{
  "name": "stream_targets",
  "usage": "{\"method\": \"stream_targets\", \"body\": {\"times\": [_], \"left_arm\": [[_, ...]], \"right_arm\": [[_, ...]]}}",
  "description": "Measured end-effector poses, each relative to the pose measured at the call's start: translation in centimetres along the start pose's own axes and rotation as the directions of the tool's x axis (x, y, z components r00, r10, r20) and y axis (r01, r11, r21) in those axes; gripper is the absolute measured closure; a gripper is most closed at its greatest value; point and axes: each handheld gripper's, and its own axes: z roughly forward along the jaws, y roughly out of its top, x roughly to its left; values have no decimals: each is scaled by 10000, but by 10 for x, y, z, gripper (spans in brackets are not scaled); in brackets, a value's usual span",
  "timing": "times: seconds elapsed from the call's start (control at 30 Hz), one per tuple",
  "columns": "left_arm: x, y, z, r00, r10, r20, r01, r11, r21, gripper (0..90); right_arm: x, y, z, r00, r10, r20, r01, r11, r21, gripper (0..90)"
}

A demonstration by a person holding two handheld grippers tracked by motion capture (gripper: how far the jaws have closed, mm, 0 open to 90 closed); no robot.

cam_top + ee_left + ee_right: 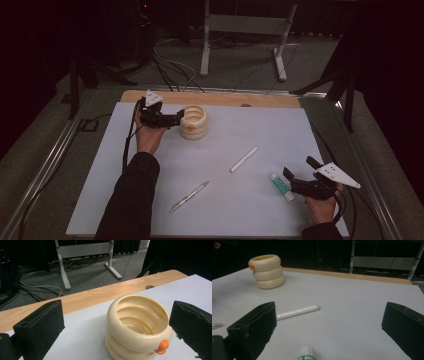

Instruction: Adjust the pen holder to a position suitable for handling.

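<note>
A cream cup [194, 122] made of stacked rings, with a small orange nub [162, 347], stands at the back left of the white mat [280, 125]. My left gripper [176, 120] is open right at the cup's left side. In the left gripper view the cup [138, 325] sits between the wide-apart jaws, and I cannot tell whether they touch it. My right gripper [301, 168] is open at the front right, just behind a green-and-white glue stick [282, 186]. The glue stick's cap [306, 353] lies low between the right jaws, which hold nothing.
A white pen [244, 159] lies on the mat's middle right, seen beyond the right jaws as the white pen [297, 312]. A silver pen [189, 196] lies at the front centre. The wooden table edge [225, 97] runs behind the mat. Metal stand legs [242, 30] and cables are on the floor beyond.
</note>
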Motion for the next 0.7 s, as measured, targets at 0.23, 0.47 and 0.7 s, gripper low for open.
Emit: {"method": "stream_targets", "body": {"times": [0.23,0.47,0.7], "left_arm": [[-3,-2,7,9998,-153,-119,155,9998,110,2],[-8,-6,15,9995,-295,-64,297,9985,449,43],[-12,-7,20,9991,-413,-7,412,9959,806,99]], "right_arm": [[0,0,0,10000,14,16,-14,10000,1,1],[-1,0,-1,10000,48,28,-48,10000,-35,1],[-1,0,-1,10000,33,37,-33,10000,-23,1]]}}
